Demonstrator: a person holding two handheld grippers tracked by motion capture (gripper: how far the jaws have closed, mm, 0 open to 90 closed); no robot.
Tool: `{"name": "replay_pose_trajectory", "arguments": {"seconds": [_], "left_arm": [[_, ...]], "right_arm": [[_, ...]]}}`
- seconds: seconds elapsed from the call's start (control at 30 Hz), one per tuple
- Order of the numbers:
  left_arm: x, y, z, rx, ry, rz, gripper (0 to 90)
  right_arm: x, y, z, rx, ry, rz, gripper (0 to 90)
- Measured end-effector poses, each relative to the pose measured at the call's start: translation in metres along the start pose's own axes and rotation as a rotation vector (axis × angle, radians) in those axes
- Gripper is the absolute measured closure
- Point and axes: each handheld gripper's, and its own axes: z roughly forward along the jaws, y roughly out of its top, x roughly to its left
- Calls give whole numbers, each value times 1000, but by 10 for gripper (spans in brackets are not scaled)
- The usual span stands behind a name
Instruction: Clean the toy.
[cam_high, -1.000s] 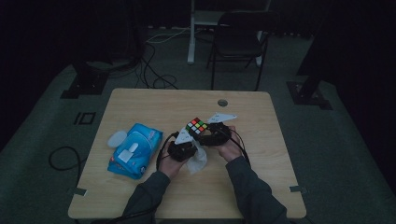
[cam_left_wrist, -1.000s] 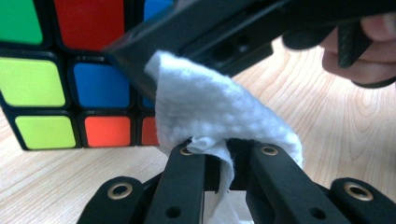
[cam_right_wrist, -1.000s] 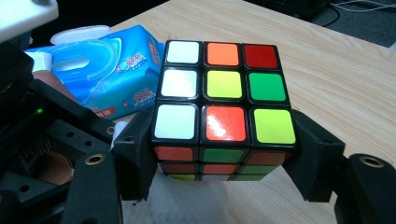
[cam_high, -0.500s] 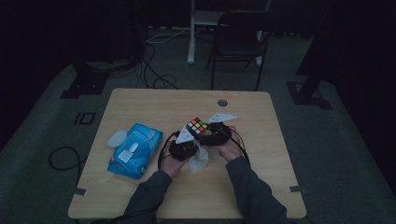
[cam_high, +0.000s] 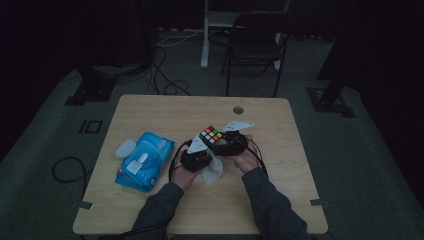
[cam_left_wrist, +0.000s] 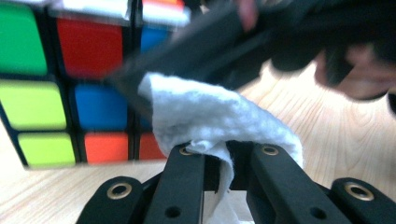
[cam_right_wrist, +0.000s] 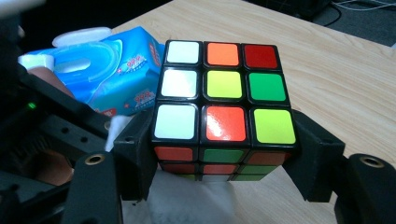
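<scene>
Dark long sleeves (cam_high: 270, 207); black jaws (brass-ringed screws), trailing cables.

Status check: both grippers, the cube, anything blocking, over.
Right gripper shut on puzzle cube. Left gripper shut on white wipe, beside cube. Wipes pack lies off to the left, nothing in the way.

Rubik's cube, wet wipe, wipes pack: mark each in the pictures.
Rubik's cube (cam_right_wrist: 224, 84): right gripper view, centre yellow-green tile of top face.
Wet wipe (cam_left_wrist: 219, 116): left gripper view, middle of the white fold.
Wipes pack (cam_high: 145, 160): high view, blue top.
</scene>
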Motion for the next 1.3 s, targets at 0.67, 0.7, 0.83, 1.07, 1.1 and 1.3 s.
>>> {"name": "replay_pose_trajectory", "arguments": {"seconds": [0.67, 0.7, 0.83, 1.07, 1.1, 1.3], "left_arm": [[31, -22, -38, 17, 101, -84, 868], [32, -23, -39, 15, 105, -90, 867], [35, -27, -41, 22, 113, -100, 866], [36, -31, -44, 37, 119, -109, 862], [37, -31, -44, 38, 120, -109, 861], [39, -36, -47, 50, 133, -126, 860]], "right_arm": [[-9, -18, -1, 58, -87, -44, 343], [-10, -19, -2, 60, -90, -43, 343], [-14, -28, -3, 75, -106, -33, 343], [-19, -39, -8, 92, -132, -29, 343], [-19, -40, -8, 94, -134, -30, 343], [-19, -50, -5, 122, -150, -37, 343]]}}
